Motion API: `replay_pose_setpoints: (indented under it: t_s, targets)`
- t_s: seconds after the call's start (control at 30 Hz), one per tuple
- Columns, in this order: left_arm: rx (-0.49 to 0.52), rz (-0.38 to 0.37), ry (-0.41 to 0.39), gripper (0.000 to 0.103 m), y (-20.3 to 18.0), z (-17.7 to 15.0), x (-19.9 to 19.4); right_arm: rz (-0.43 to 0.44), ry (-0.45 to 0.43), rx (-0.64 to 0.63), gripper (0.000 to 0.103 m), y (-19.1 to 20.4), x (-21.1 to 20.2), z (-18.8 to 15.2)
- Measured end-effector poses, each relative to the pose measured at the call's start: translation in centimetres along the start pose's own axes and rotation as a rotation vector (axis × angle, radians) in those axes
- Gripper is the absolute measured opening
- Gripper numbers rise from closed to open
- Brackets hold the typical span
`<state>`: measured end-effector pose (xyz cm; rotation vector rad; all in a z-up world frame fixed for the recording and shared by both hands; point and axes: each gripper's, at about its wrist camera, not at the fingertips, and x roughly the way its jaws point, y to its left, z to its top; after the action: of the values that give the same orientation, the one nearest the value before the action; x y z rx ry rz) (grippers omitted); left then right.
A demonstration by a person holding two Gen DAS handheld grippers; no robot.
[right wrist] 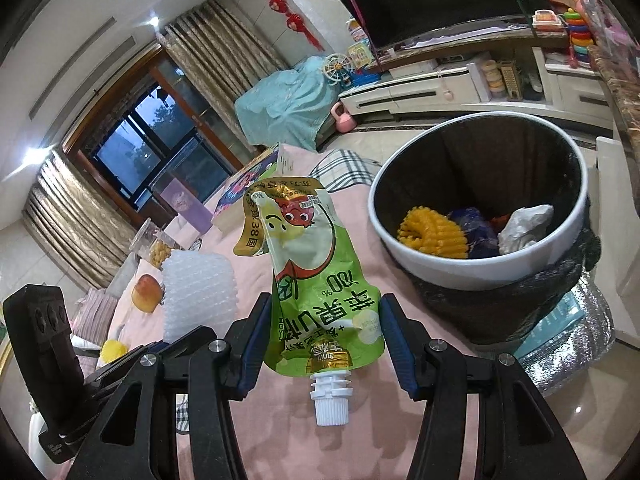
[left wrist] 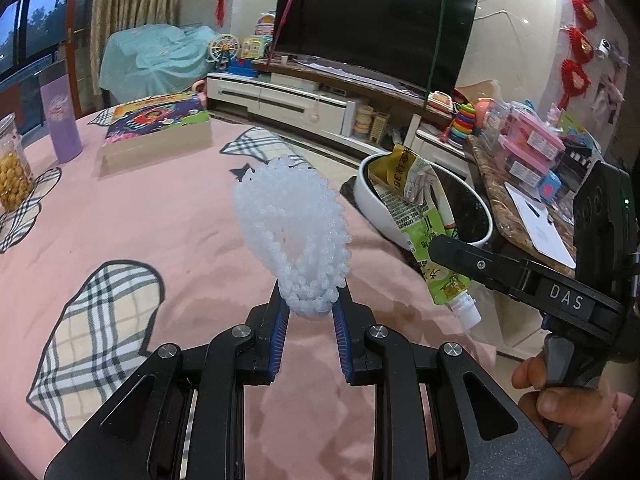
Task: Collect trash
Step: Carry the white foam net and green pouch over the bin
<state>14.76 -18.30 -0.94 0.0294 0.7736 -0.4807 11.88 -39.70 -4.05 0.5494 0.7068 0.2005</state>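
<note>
My left gripper (left wrist: 308,298) is shut on the base of a white foam fruit net (left wrist: 292,224), which stands up above the pink tablecloth (left wrist: 160,208). My right gripper (right wrist: 324,302) is shut on a green juice pouch (right wrist: 316,276), held upside down with its white spout (right wrist: 330,400) pointing toward me. A white-rimmed trash bin (right wrist: 436,270) with a black liner stands just right of the pouch, at the table's edge. Inside it lie a yellow foam net (right wrist: 434,232), a blue wrapper and crumpled white paper. In the left wrist view the pouch (left wrist: 420,216) hangs in front of the bin (left wrist: 378,200).
On the table stand a flat picture box (left wrist: 156,120), a purple tumbler (left wrist: 60,120) and a jar of yellow snacks (left wrist: 12,164). A round fruit (right wrist: 147,298) lies behind the foam net. A TV (left wrist: 372,24) and a toy-cluttered cabinet stand beyond the table.
</note>
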Motion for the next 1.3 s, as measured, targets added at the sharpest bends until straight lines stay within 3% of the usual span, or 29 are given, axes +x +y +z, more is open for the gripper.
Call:
replay_pose_setpoints:
  t_s: [1.3]
  targets:
    - [0.117, -0.085, 0.015, 0.020, -7.0, 3.3, 3.7, -0.096, -0.073, 0.068, 0.055, -5.1, -3.5, 2.8]
